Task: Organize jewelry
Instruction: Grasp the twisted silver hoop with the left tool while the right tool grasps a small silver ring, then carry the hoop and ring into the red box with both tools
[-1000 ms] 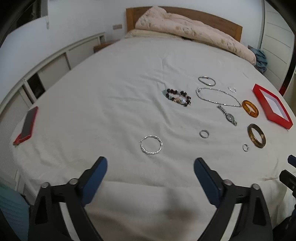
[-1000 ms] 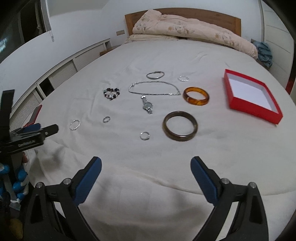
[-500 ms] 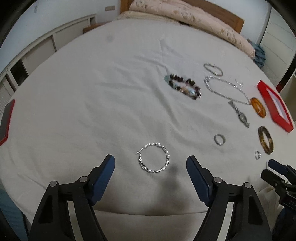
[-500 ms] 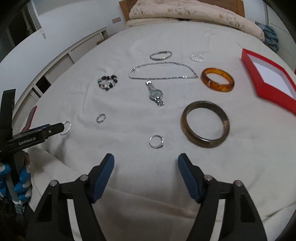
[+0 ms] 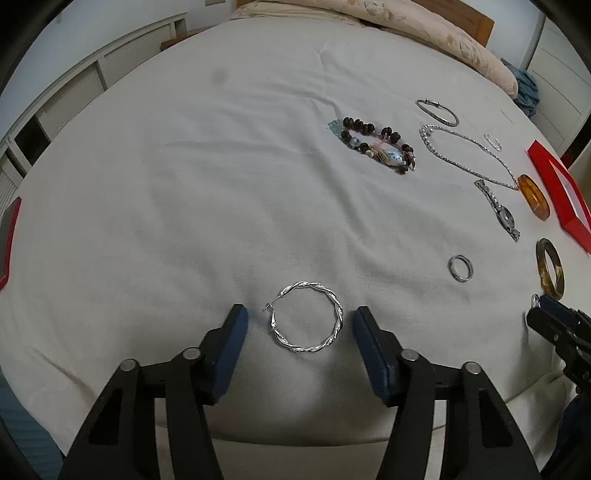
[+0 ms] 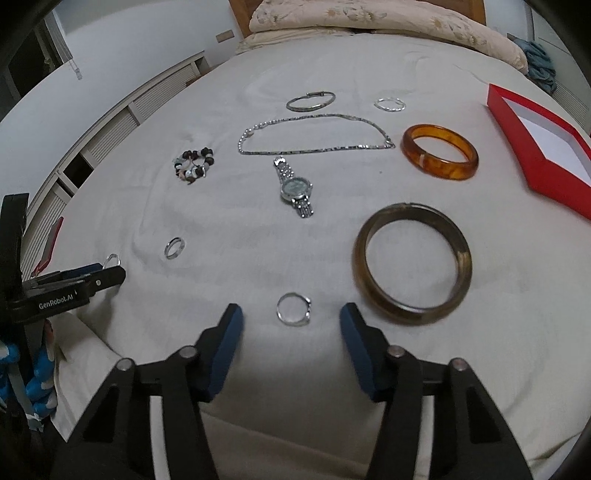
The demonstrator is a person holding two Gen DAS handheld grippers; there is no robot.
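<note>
Jewelry lies spread on a white bed sheet (image 5: 184,184). My left gripper (image 5: 300,325) is open, its blue fingers on either side of a twisted silver hoop (image 5: 306,320). My right gripper (image 6: 291,320) is open around a small silver ring (image 6: 293,308). A dark brown bangle (image 6: 413,261) lies just right of it, an amber bangle (image 6: 439,152) farther back. A silver watch (image 6: 295,189), a silver chain necklace (image 6: 314,134), a beaded bracelet (image 6: 192,166), a plain ring (image 6: 174,247) and a thin silver bangle (image 6: 310,101) also lie there.
An open red box (image 6: 546,147) with a white inside sits at the right. A small thin hoop (image 6: 389,105) lies near the back. A folded beige duvet (image 6: 388,18) lies at the wooden headboard. A red phone (image 5: 7,240) lies at the bed's left edge.
Both grippers have moved forward and down toward the bed. The left now brackets the twisted hoop, the right brackets the small ring. Both sets of fingers have narrowed somewhat.
</note>
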